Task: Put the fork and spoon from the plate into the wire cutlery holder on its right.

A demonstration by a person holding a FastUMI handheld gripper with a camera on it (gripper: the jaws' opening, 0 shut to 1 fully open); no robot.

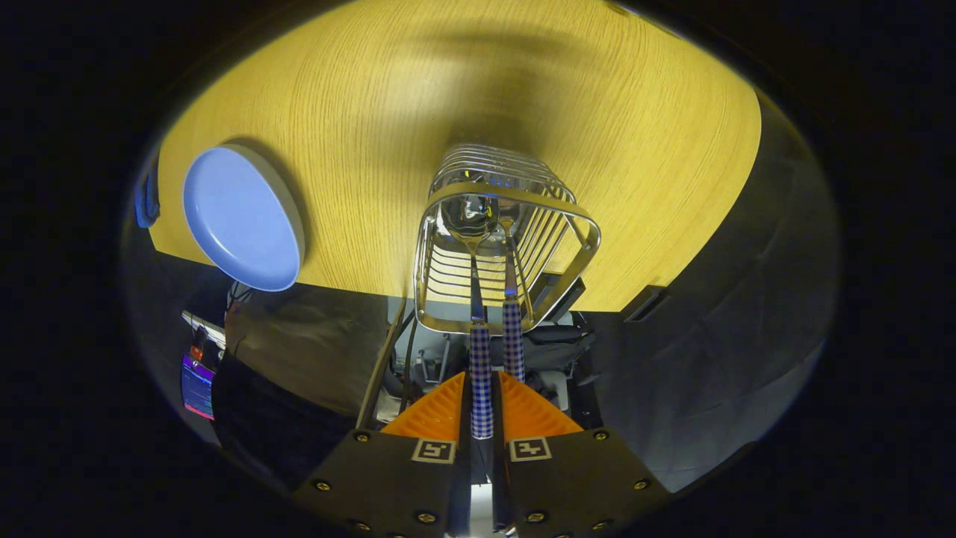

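Note:
My gripper (482, 382) points down into the wire cutlery holder (582, 224), which stands on the wooden table (373, 97). Both fingers press on the blue-checked handle of the spoon (481, 359). Its stem runs down through the holder's open top and its shiny bowl sits low inside the wires. Just right of it, the fork (512, 336) has the same checked handle and stands in the holder, leaning on the rim. The fork's head is hard to make out among the wires. Left of the holder lies the blue plate (239, 217), and its face is bare.
The holder stands close to the table's edge (351, 288). Past that edge are dark cloth, a lit screen (196, 387) and some metal framework (418, 359) lower down. Bare wood stretches beyond and to the right of the holder.

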